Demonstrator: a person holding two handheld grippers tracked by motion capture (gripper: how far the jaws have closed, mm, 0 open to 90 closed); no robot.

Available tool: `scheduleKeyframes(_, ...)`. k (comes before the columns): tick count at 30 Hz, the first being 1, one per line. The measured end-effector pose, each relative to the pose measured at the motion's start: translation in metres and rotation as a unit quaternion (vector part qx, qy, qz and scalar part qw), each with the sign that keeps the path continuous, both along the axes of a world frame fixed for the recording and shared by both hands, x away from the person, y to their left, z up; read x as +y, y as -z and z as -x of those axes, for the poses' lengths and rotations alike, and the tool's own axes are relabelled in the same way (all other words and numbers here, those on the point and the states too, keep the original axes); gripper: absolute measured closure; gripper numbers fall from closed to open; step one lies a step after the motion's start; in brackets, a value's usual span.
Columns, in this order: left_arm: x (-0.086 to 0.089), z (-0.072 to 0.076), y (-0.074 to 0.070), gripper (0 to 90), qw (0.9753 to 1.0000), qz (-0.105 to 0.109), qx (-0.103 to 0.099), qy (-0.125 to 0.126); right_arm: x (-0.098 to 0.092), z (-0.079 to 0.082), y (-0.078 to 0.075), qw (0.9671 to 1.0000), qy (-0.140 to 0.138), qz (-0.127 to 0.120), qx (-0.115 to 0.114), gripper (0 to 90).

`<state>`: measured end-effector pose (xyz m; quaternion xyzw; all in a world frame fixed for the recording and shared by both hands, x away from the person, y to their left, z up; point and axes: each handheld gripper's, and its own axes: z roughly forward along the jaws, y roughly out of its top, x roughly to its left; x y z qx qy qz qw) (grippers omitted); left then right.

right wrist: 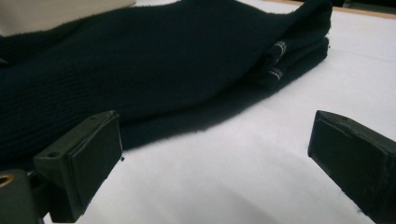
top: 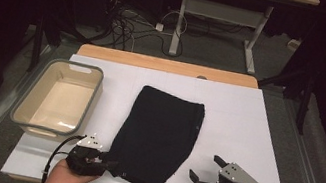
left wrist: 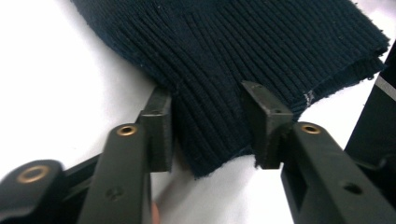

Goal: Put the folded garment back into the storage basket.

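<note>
A dark navy knitted garment (top: 159, 131) lies folded on the white board (top: 239, 120), its long side running away from me. My left gripper (top: 111, 164) is at the garment's near left corner. In the left gripper view the ribbed cloth (left wrist: 243, 42) reaches between the jaws, which stand apart on either side of that corner; the left gripper (left wrist: 208, 126) is open. My right gripper (top: 205, 167) rests open on the bare board a little to the right of the garment's near end. In the right gripper view, the right gripper (right wrist: 215, 123) faces the folded garment (right wrist: 140, 60) with nothing between its jaws.
A beige tub with a grey rim (top: 88, 106) stands on the board's left side, with nothing in it. Bare board lies right of the garment. Behind the table are floor cables (top: 127, 24) and another desk's legs (top: 180, 18).
</note>
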<state>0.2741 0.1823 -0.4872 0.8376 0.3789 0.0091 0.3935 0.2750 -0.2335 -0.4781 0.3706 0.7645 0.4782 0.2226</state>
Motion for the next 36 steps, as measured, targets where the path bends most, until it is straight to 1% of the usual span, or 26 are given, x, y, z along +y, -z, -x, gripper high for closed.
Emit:
scheduleKeyframes(3, 0.001, 0.002, 0.002, 62.3, 0.9998, 0.006, -0.017, 0.003, 0.001, -0.004, -0.002, 1.0, 0.009, -0.004, 0.001, 3.2)
scheduleKeyframes(6, 0.001, 0.004, 0.004, 64.2, 0.9992, 0.008, -0.039, 0.009, 0.005, -0.012, -0.005, 0.9997, 0.024, -0.008, 0.001, 3.5)
scheduleKeyframes(7, 0.001, 0.004, 0.005, 64.3, 0.999, 0.009, -0.043, 0.01, 0.007, -0.016, -0.006, 0.9996, 0.028, -0.007, 0.0, 4.2)
scheduleKeyframes(9, 0.003, 0.005, 0.006, 64.4, 0.9986, 0.015, -0.048, 0.013, 0.011, -0.027, -0.008, 0.9992, 0.039, -0.005, 0.007, 5.3)
scheduleKeyframes(11, 0.004, 0.005, 0.009, 64.9, 0.9981, 0.025, -0.054, 0.013, 0.015, -0.041, -0.011, 0.9986, 0.047, -0.012, 0.022, 9.4)
scheduleKeyframes(12, 0.005, 0.004, 0.01, 64.9, 0.9981, 0.029, -0.053, 0.014, 0.017, -0.049, -0.013, 0.9981, 0.048, -0.022, 0.032, 12.2)
scheduleKeyframes(13, 0.006, 0.004, 0.01, 64.9, 0.9981, 0.03, -0.052, 0.015, 0.019, -0.057, -0.014, 0.9976, 0.052, -0.029, 0.035, 14.4)
scheduleKeyframes(15, 0.006, 0.005, 0.01, 64.9, 0.998, 0.031, -0.054, 0.014, 0.023, -0.073, -0.014, 0.9966, 0.071, -0.022, 0.036, 14.9)
scheduleKeyframes(18, 0.006, 0.005, 0.011, 64.9, 0.9979, 0.034, -0.053, 0.013, 0.026, -0.099, -0.012, 0.9943, 0.092, -0.019, 0.05, 18.4)
scheduleKeyframes(22, 0.006, 0.005, 0.011, 64.9, 0.9978, 0.035, -0.055, 0.012, 0.028, -0.122, -0.009, 0.9925, 0.106, -0.004, 0.06, 21.9)
scheduleKeyframes(25, 0.006, 0.006, 0.011, 64.9, 0.9978, 0.036, -0.055, 0.009, 0.028, -0.139, -0.009, 0.9915, 0.113, -0.001, 0.065, 26.0)
scheduleKeyframes(26, 0.006, 0.006, 0.011, 64.9, 0.9978, 0.036, -0.055, 0.009, 0.028, -0.145, -0.009, 0.9911, 0.115, 0.004, 0.067, 26.5)
scheduleKeyframes(29, 0.006, 0.006, 0.011, 64.9, 0.9978, 0.037, -0.054, 0.009, 0.031, -0.162, -0.011, 0.9899, 0.119, 0.007, 0.076, 27.8)
scheduleKeyframes(33, 0.006, 0.006, 0.012, 64.9, 0.9979, 0.039, -0.052, 0.007, 0.033, -0.182, -0.013, 0.9881, 0.125, 0.008, 0.09, 30.2)
scheduleKeyframes(34, 0.006, 0.006, 0.012, 64.9, 0.9979, 0.039, -0.051, 0.007, 0.033, -0.187, -0.012, 0.9882, 0.122, 0.006, 0.093, 31.1)
scheduleKeyframes(35, 0.006, 0.006, 0.012, 64.8, 0.9979, 0.039, -0.052, 0.007, 0.033, -0.191, -0.011, 0.9877, 0.119, -0.002, 0.101, 31.2)
scheduleKeyframes(36, 0.006, 0.006, 0.012, 64.9, 0.9979, 0.039, -0.052, 0.007, 0.033, -0.195, -0.01, 0.9872, 0.12, -0.001, 0.105, 31.4)
